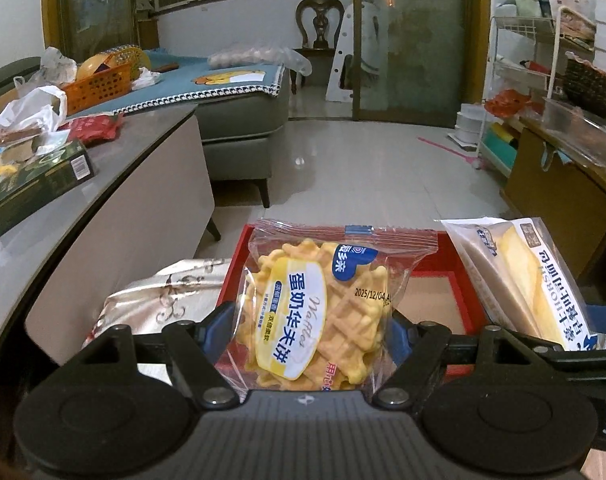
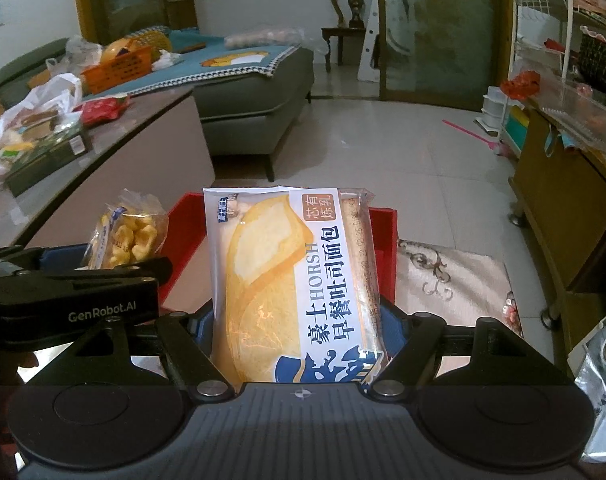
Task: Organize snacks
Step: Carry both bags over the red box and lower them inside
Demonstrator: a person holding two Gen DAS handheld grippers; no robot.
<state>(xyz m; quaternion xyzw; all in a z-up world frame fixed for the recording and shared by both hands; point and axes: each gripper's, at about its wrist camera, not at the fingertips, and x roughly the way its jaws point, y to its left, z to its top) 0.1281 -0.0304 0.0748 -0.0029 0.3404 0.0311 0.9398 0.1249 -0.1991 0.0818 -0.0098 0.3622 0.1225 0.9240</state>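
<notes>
Snacks fill both grippers: the left gripper [image 1: 309, 334] is clamped on a clear waffle packet [image 1: 317, 312], the right gripper [image 2: 299, 332] on a glossy bread packet [image 2: 291, 280], each standing up between its jaws. Just ahead and below both sits a red box [image 1: 439, 272], its brown floor bare, on a pale patterned cloth [image 2: 451, 280]. I'd lower each packet in flat, side by side, and let go only once it rests; the crinkly film is slippery and the soft bread squashes easily.
</notes>
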